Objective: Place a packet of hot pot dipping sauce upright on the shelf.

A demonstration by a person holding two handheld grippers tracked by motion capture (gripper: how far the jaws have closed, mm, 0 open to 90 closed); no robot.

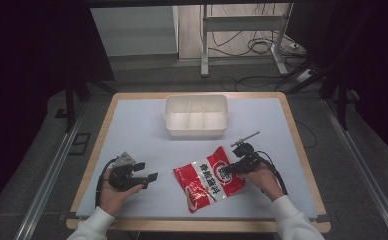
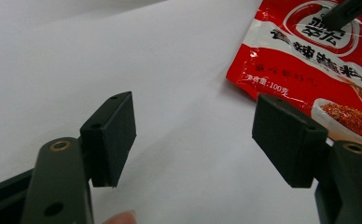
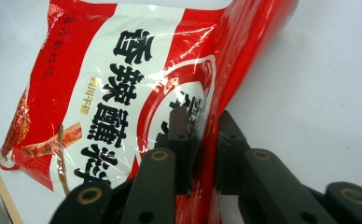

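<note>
The packet [image 1: 209,179] is a flat, glossy pouch, red with a white band across its face, black characters on the band and a round red logo near its upper end. A picture of reddish powder sits at its lower end, shown in the left gripper view [image 2: 328,60]. Its film is creased and catches the light.

It lies on the table [image 1: 142,135], in front of the bin [image 1: 196,116] and a little to the right of the bin's centre line, well apart from it, with its long axis slanting toward the near edge.

The right gripper [image 1: 230,170] has the packet's upper right edge pinched: in the right gripper view [image 3: 202,140] its jaws stand nearly closed with the red film between them, by the logo.

The left gripper [image 1: 148,172] rests left of the packet, in front of the bin's left end, clear of the packet. Its jaws are wide apart with nothing between them; beyond its fingers [image 2: 118,135] lies bare table, and the packet's lower corner sits past the right-hand jaw.

The bin is white, open-topped and divided into compartments. Nothing lies between it and the packet.
</note>
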